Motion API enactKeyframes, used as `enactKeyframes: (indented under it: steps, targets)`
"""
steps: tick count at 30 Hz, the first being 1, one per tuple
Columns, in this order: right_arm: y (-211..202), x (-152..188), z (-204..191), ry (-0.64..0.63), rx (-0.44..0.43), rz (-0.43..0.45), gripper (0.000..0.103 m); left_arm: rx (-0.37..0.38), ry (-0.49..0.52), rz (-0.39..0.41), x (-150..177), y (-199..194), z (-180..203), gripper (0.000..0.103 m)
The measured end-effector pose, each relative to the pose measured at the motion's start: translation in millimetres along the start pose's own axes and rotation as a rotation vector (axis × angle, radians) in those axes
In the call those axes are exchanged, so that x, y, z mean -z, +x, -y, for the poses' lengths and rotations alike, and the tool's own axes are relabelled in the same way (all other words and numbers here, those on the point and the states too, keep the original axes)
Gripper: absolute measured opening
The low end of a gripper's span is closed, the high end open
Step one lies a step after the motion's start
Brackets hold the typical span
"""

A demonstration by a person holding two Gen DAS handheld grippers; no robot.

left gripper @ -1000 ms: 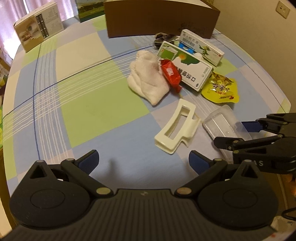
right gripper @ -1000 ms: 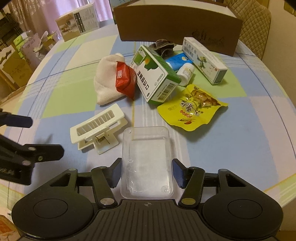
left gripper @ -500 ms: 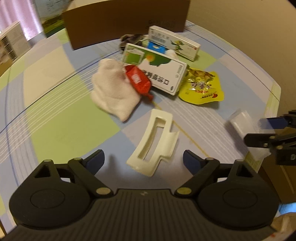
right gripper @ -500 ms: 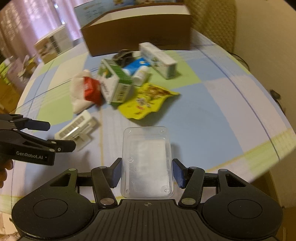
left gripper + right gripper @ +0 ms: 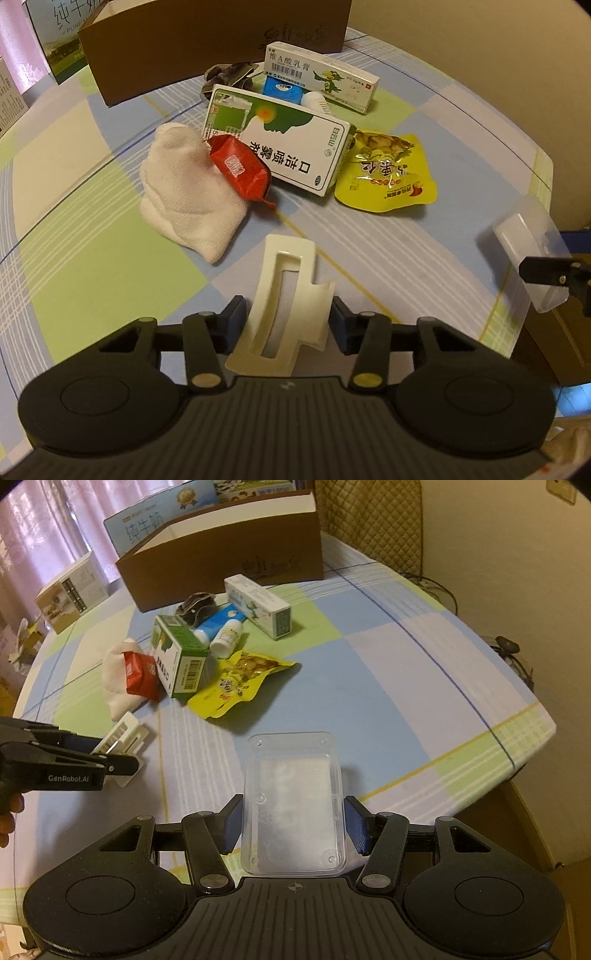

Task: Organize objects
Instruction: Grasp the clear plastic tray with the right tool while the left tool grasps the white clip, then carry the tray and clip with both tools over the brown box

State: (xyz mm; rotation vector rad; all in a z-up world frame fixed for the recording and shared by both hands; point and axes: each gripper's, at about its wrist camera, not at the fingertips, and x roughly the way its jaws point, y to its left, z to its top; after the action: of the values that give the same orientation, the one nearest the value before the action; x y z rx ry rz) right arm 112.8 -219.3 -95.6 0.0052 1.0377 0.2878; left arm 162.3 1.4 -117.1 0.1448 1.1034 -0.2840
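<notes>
My left gripper (image 5: pixel 286 321) is shut on a cream plastic hair clip (image 5: pixel 284 295) near the table's front edge; the clip also shows in the right wrist view (image 5: pixel 123 734). My right gripper (image 5: pixel 293 821) is shut on a clear plastic box (image 5: pixel 293 801) and holds it above the table; the box shows at the right of the left wrist view (image 5: pixel 528 251). Beyond lie a white cloth (image 5: pixel 184 188), a red packet (image 5: pixel 240 170), a green-white box (image 5: pixel 280 144), a yellow snack pouch (image 5: pixel 388 173) and a long white carton (image 5: pixel 321 75).
A brown cardboard box (image 5: pixel 221 554) stands open at the back of the checked tablecloth (image 5: pixel 388 672). A blue tube (image 5: pixel 218 622) and a white bottle (image 5: pixel 227 637) lie in the pile. More cartons (image 5: pixel 70 590) stand at the far left. The table edge is at right.
My left gripper moved forward and shut on the hair clip. My right gripper lifted the clear box and swung it to the right, away from the pile.
</notes>
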Motion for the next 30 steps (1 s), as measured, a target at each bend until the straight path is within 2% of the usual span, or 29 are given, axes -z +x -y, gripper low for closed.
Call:
enactKeyframes:
  steps: [7, 16, 23, 30]
  targets:
    - [-6, -1, -2, 0.005, 0.006, 0.025, 0.054, 0.001, -0.023, 0.029, 6, -13, -2, 0.038]
    - [-22, -12, -4, -0.015, -0.016, 0.072, 0.054, -0.024, -0.103, 0.107, 11, -53, -21, 0.038]
    - [-25, -57, -1, -0.07, -0.081, 0.126, 0.054, -0.089, -0.174, 0.173, -9, -80, -40, 0.038]
    - [-8, -127, -1, -0.145, -0.192, 0.169, 0.054, -0.163, -0.223, 0.224, -55, -92, -56, 0.038]
